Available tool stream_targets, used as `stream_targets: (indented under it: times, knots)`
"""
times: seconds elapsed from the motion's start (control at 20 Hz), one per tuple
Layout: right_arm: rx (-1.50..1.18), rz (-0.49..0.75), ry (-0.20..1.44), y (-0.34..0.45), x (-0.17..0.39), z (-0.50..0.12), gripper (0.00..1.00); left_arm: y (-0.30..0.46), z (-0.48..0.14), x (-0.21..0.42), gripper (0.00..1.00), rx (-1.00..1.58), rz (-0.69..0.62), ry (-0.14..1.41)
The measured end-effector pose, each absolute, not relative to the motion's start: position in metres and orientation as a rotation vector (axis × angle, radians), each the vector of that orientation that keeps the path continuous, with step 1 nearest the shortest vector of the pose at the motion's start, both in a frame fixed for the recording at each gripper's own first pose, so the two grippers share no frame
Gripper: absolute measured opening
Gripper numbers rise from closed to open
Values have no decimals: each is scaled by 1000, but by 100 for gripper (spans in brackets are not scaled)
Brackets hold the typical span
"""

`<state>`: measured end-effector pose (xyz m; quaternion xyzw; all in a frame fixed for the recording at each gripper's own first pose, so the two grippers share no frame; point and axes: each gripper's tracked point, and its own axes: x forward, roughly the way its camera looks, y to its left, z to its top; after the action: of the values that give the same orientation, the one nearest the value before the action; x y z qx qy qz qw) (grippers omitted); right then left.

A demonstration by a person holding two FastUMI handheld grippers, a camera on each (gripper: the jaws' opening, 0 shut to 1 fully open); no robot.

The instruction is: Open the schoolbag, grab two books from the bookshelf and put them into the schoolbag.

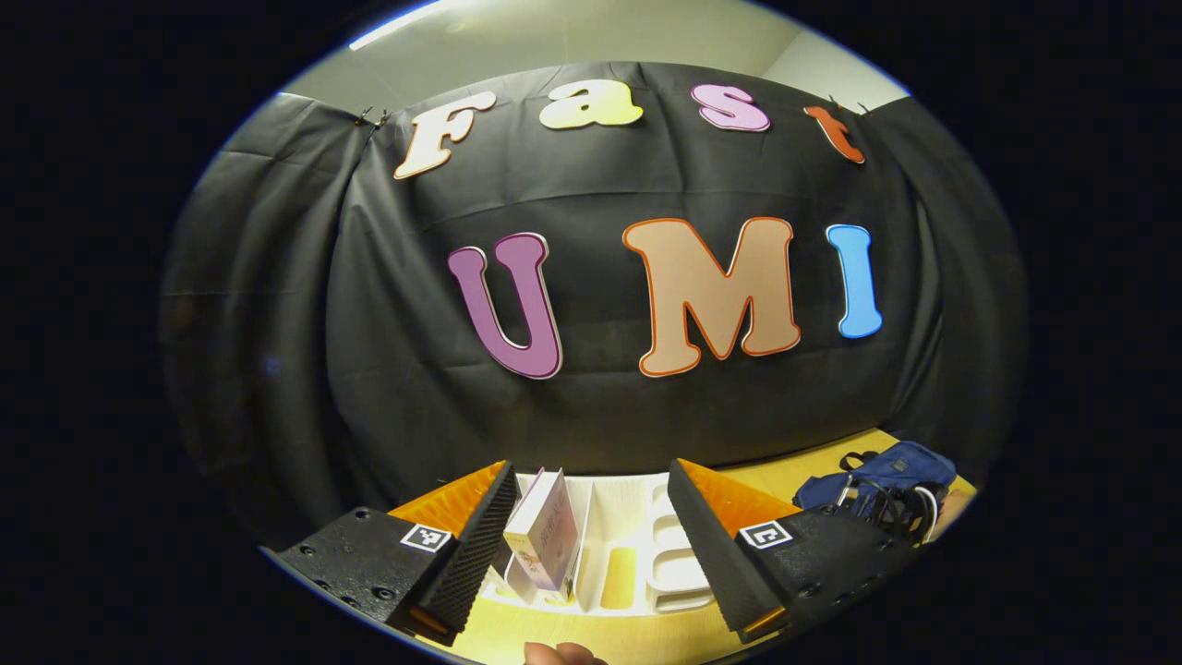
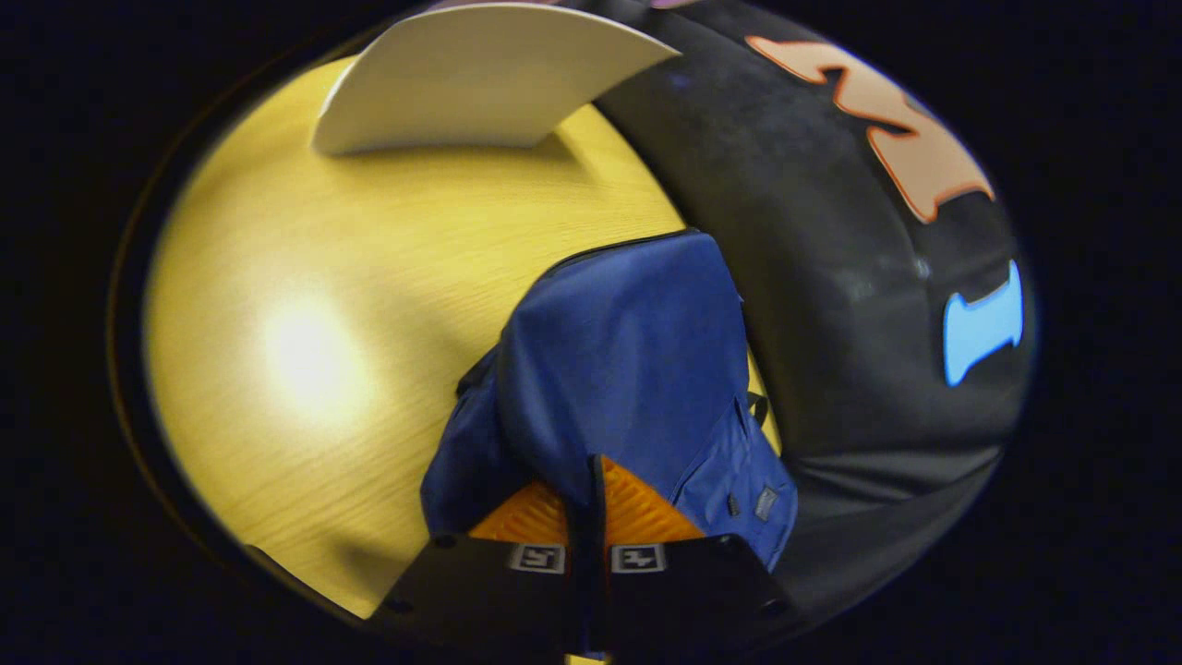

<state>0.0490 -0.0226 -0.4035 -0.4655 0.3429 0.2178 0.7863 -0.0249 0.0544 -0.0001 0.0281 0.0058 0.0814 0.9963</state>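
Observation:
In the left gripper view my left gripper (image 1: pixel 593 473) is open wide above the white bookshelf (image 1: pixel 637 531). A pale book (image 1: pixel 545 540) leans in the shelf's left slot, close to the left finger and untouched. The blue schoolbag (image 1: pixel 882 489) lies on the table to the right, straps showing. In the right gripper view my right gripper (image 2: pixel 596 464) is shut, its fingers pressed together on a fold of the blue schoolbag (image 2: pixel 628 360), whose fabric rises from the fingertips.
The yellow wooden table (image 2: pixel 314 351) spreads to the left of the bag. The bookshelf's white side panel (image 2: pixel 480 83) stands at the table's far end. The black cloth wall runs behind the table. A fingertip of a hand (image 1: pixel 559 654) shows at the bottom edge.

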Motion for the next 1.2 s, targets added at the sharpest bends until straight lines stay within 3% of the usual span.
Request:
stream_targets:
  times: [0.1,0.25,0.3,0.35,0.5,0.75,0.9,0.95,1.2]
  knots:
    - [-921,472,800,-26,48,-403,2,56,-1,-24,96,49,166,14]
    - [-755,453,849,-27,52,-394,2,58,-2,-27,96,37,173,10]
    - [-702,449,851,-26,53,-386,7,60,-1,-27,100,35,175,9]
    - [-654,442,853,-25,55,-379,4,62,-1,-27,96,36,180,10]
    - [-512,412,846,-32,59,-359,2,72,0,-26,100,38,196,8]
    - [-183,327,808,-45,79,-325,7,83,-3,-25,96,9,219,19]
    - [45,272,786,-55,93,-294,1,93,-4,-26,100,3,236,24]
    - [102,253,776,-63,95,-286,1,97,-3,-25,96,0,242,24]
    - [310,164,695,-99,99,-255,6,115,-2,-22,97,-8,274,33]
